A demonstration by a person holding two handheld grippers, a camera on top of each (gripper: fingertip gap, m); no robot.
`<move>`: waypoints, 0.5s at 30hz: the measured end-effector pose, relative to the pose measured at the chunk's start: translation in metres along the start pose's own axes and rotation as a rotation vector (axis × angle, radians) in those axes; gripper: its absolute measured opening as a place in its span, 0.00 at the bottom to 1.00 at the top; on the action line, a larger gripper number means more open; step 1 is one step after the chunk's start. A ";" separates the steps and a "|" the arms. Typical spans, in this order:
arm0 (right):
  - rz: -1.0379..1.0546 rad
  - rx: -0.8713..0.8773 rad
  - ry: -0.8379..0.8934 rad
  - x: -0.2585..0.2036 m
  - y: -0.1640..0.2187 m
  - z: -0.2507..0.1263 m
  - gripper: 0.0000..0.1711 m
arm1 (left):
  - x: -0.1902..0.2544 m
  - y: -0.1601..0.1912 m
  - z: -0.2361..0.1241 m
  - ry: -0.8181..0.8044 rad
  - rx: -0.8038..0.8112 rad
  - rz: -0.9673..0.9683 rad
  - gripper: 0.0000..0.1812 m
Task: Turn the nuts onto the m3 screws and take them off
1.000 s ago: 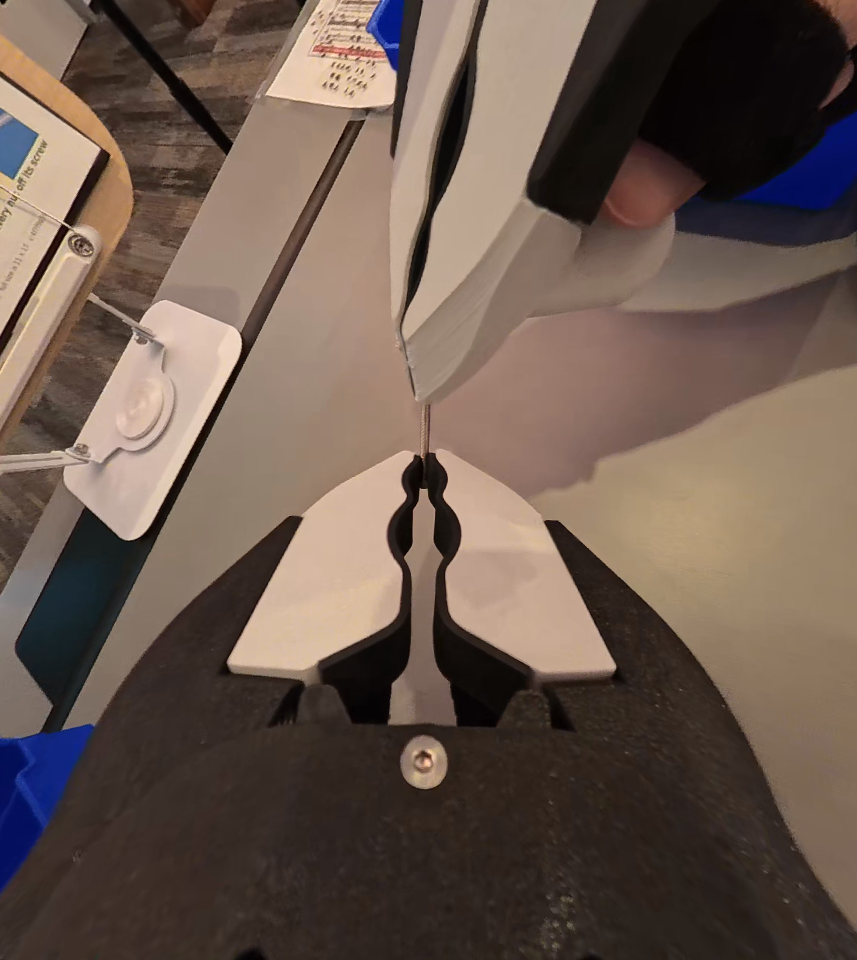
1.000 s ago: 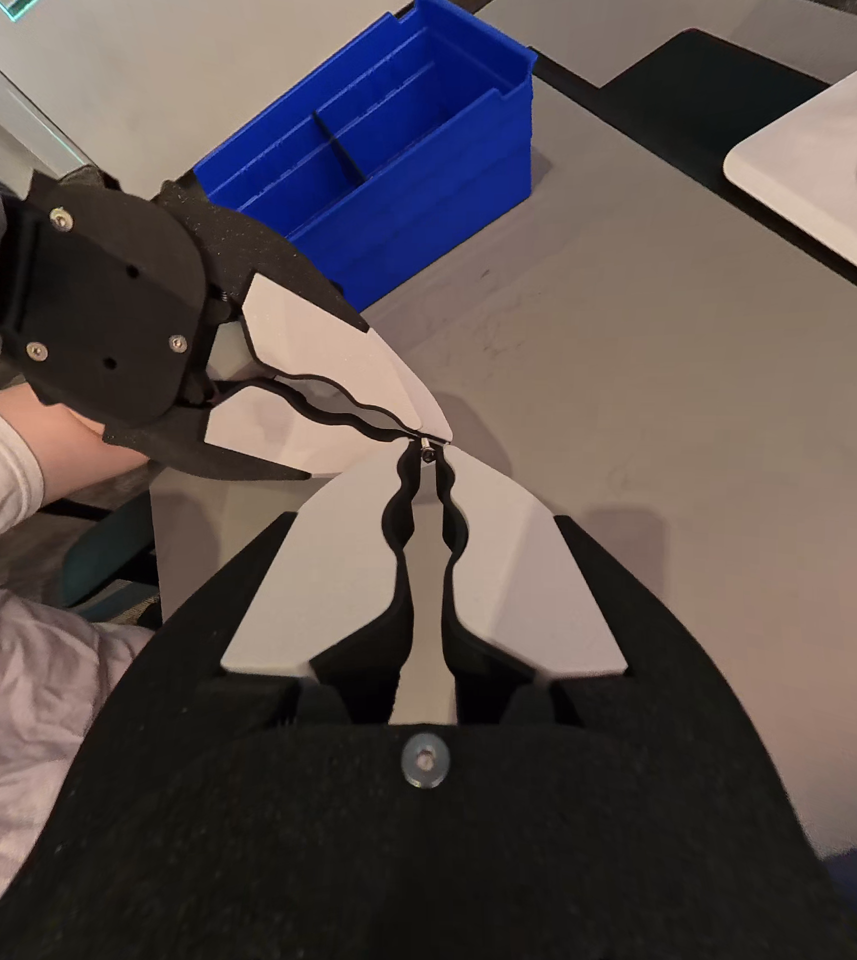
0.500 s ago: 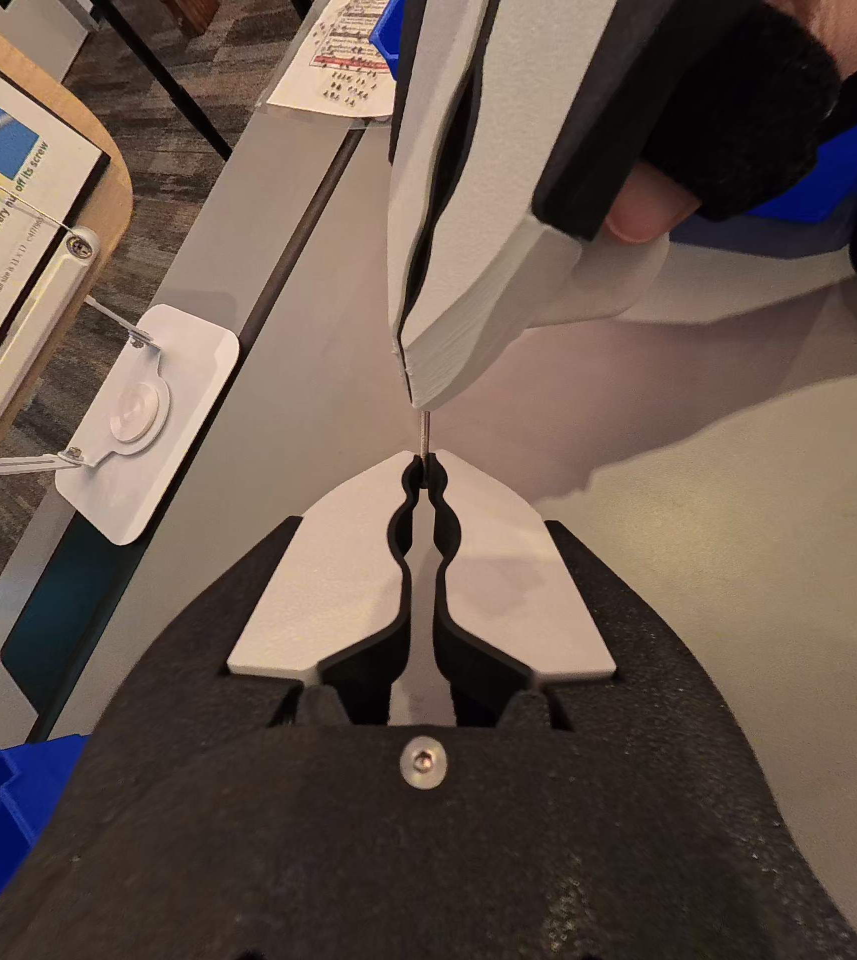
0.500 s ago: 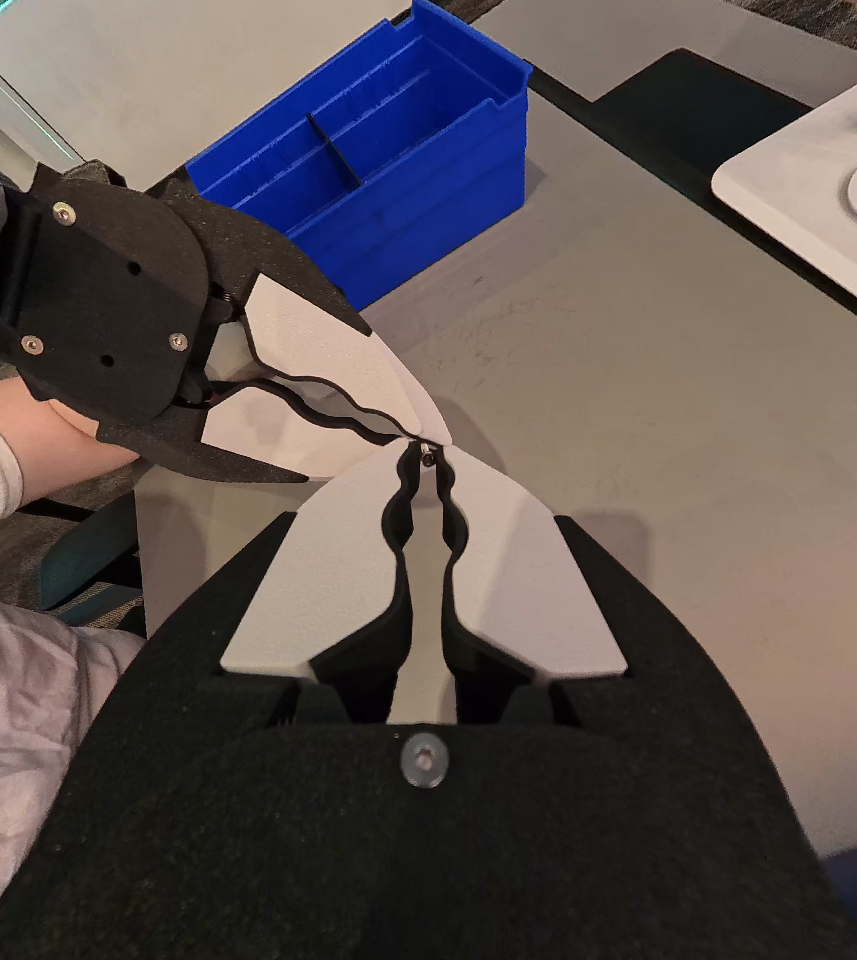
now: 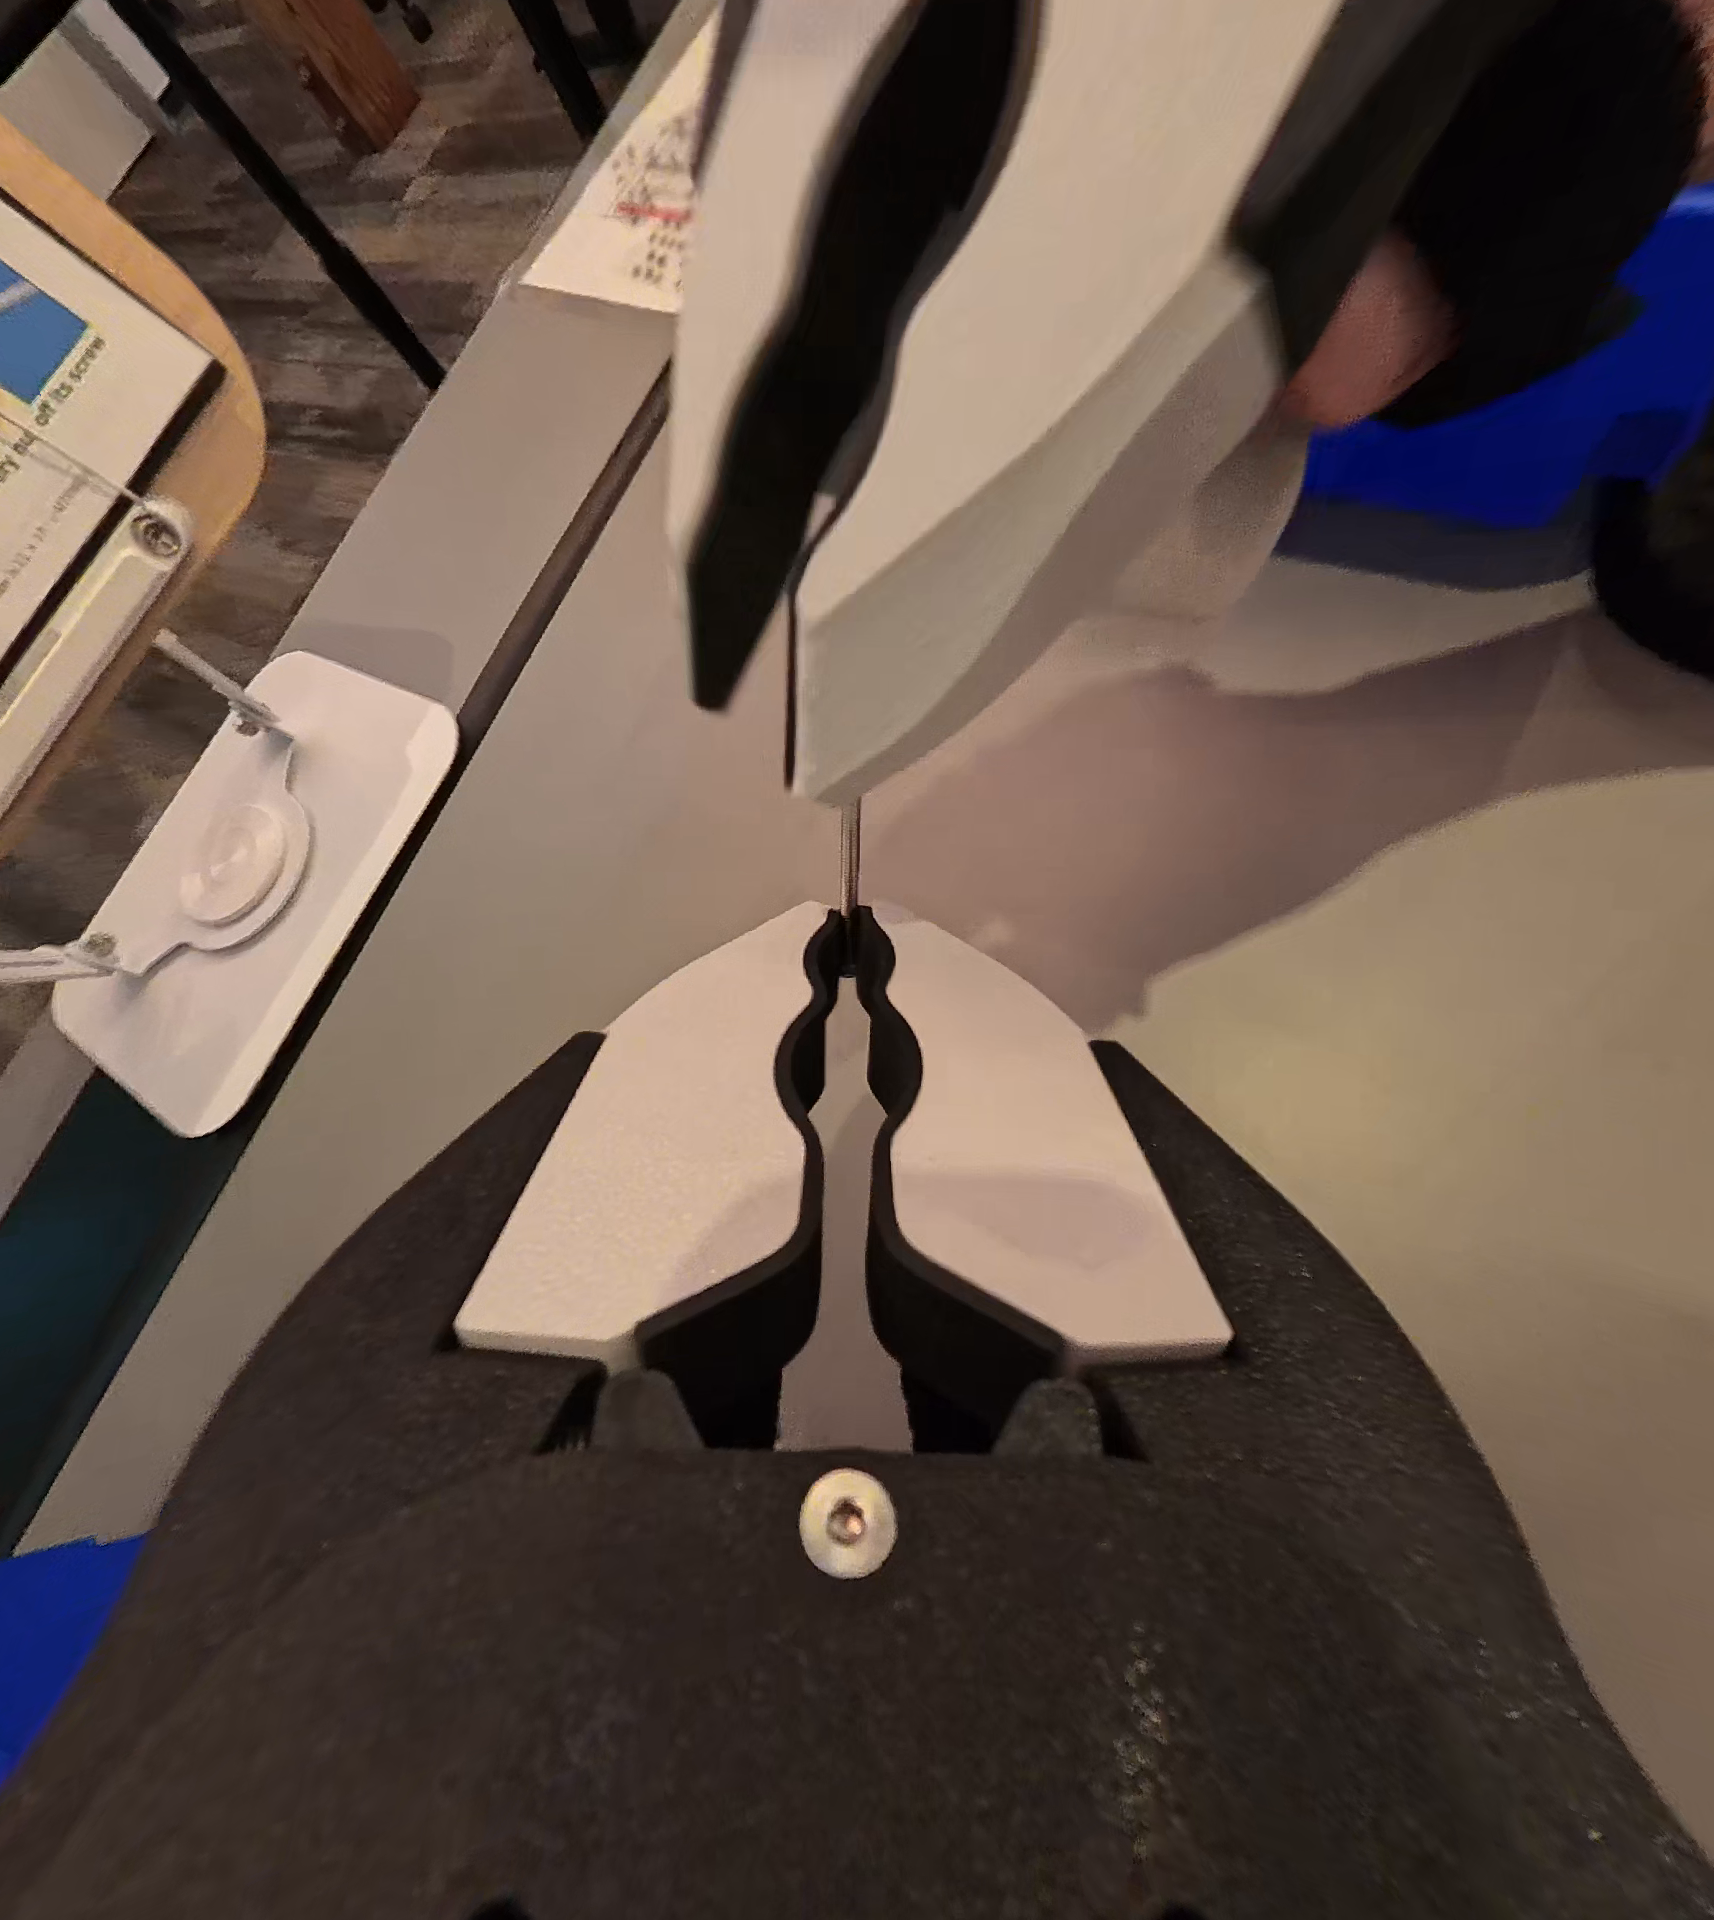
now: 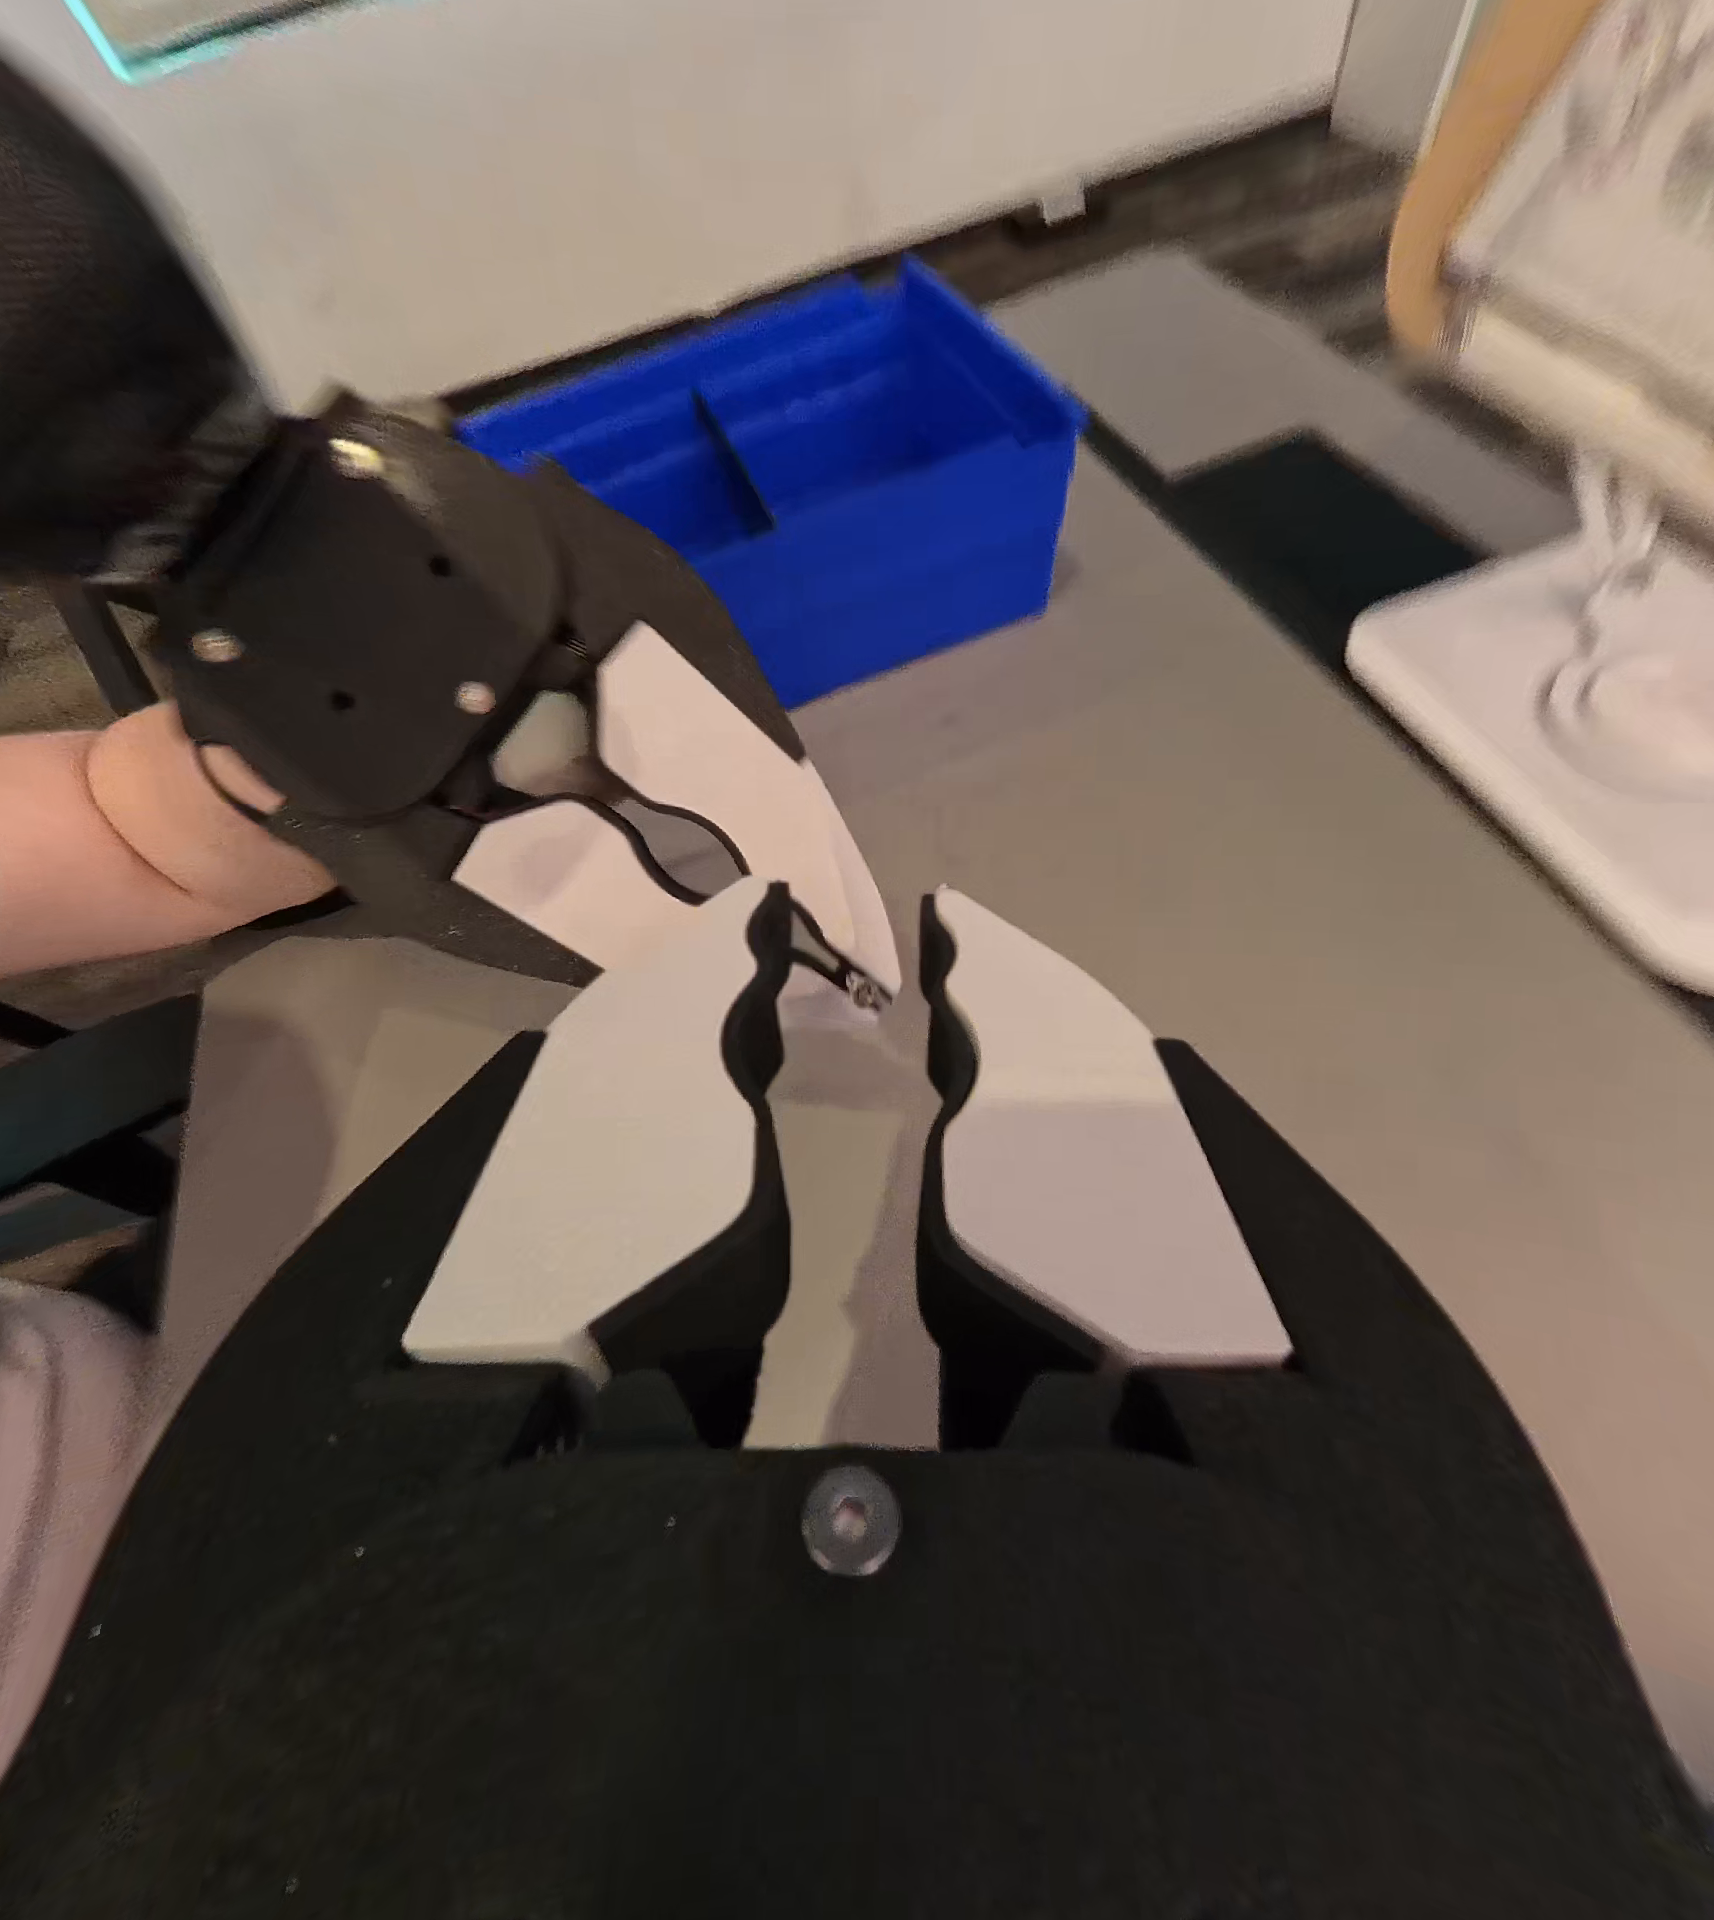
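We see two grippers, each with white, wavy-edged fingers on a grainy black body. Nearest, the left gripper (image 5: 849, 920) pinches one thin metal M3 screw (image 5: 849, 854) at its fingertips, shaft pointing outward. Beyond it, the right gripper (image 5: 791, 748) is blurred; its own view shows its jaws standing apart, holding nothing. A nut (image 6: 865, 992) seems to sit at the left gripper's tip, though blur hides detail. Farther off on the grey table (image 6: 1196, 831) stand one blue plastic divided bin (image 6: 894, 540) and one white stand base (image 5: 250, 894).
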State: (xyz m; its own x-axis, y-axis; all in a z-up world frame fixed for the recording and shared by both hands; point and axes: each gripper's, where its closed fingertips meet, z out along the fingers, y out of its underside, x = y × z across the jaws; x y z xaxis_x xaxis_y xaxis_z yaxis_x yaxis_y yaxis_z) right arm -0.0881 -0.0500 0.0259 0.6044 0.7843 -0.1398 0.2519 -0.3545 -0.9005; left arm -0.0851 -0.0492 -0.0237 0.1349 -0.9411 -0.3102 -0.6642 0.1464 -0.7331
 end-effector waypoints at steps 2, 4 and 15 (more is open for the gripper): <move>-0.145 0.102 -0.014 -0.009 -0.019 -0.013 0.16 | 0.003 -0.009 -0.005 0.066 0.075 -0.029 0.01; -0.248 0.157 -0.043 -0.019 -0.028 -0.026 0.17 | 0.006 -0.023 -0.014 0.145 0.184 -0.064 0.01; -0.402 0.405 -0.350 -0.070 -0.046 -0.065 0.13 | 0.041 -0.075 -0.071 0.519 0.648 -0.112 0.01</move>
State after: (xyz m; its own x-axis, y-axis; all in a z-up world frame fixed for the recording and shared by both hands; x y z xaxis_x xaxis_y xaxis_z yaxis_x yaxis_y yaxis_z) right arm -0.0931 -0.1216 0.1040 0.2248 0.9585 0.1752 0.0615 0.1655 -0.9843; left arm -0.0823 -0.1205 0.0616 -0.2862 -0.9581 -0.0127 -0.0913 0.0404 -0.9950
